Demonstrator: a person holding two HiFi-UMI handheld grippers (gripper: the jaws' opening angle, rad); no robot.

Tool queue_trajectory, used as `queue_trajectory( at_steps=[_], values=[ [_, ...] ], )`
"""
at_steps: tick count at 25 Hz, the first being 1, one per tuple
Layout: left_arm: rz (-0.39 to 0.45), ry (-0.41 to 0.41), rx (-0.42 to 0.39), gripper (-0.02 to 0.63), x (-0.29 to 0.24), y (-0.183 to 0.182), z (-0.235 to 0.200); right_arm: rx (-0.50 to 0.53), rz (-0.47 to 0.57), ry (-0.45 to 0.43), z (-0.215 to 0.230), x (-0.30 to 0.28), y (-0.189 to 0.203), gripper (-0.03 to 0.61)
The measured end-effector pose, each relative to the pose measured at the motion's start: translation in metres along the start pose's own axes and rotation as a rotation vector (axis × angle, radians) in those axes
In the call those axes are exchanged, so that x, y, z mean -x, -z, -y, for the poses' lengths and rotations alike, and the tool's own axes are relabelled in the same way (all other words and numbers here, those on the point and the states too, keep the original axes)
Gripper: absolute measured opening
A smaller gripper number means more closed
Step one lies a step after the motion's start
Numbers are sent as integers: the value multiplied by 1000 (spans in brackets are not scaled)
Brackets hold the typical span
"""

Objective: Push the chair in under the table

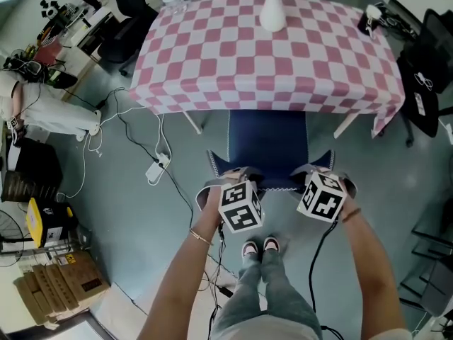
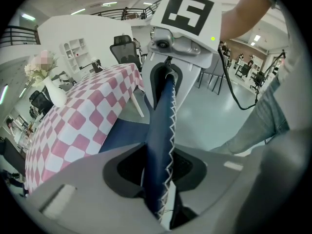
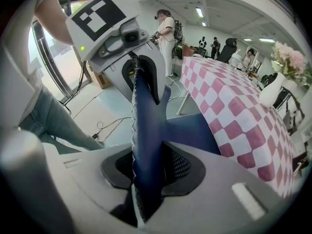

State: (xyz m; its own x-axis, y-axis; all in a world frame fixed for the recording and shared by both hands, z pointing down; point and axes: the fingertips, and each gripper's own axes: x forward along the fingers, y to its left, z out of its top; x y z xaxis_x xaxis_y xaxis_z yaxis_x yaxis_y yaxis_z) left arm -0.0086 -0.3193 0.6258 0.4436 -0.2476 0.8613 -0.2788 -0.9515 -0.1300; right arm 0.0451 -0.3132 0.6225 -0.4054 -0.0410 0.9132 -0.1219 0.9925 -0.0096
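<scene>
- The chair (image 1: 267, 142) stands at the near side of the table (image 1: 212, 55). The front of its seat is already below the hanging edge of the pink-and-white checked tablecloth (image 1: 283, 98), and its backrest (image 2: 163, 126) is toward me.
- I grip the top edge of the backrest with both grippers, one near each upper corner. I judge that two grips set apart keep the chair straight during the push.
- The left gripper (image 1: 237, 179) is clenched on this edge, and the padded fabric fills the space between its pads.
- The right gripper (image 1: 318, 174) grasps the same edge at the other corner, in the same way.
- Both grippers point steeply down over the edge, so the push can go through the backrest toward the table.
- The chair has a dark blue cover, with white zigzag stitching along the seam of the backrest, and looks softly padded.
- Much of the seat is outside the table, so I judge the push is not finished.
</scene>
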Motion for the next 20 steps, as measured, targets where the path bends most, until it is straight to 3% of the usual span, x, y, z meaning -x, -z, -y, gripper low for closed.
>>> queue_trajectory(
  at_steps=[13,17,20],
  values=[
    [4,20,-2,103,-9,-7,-32,14,2,-9,33,-1,-3,110],
    [13,-24,-9,98,-14,-10,-48,7,8,49,51,-2,-4,108],
    [5,-8,-6,100,-20,-15,-61,1,1,40,66,-2,-3,109]
  ],
)
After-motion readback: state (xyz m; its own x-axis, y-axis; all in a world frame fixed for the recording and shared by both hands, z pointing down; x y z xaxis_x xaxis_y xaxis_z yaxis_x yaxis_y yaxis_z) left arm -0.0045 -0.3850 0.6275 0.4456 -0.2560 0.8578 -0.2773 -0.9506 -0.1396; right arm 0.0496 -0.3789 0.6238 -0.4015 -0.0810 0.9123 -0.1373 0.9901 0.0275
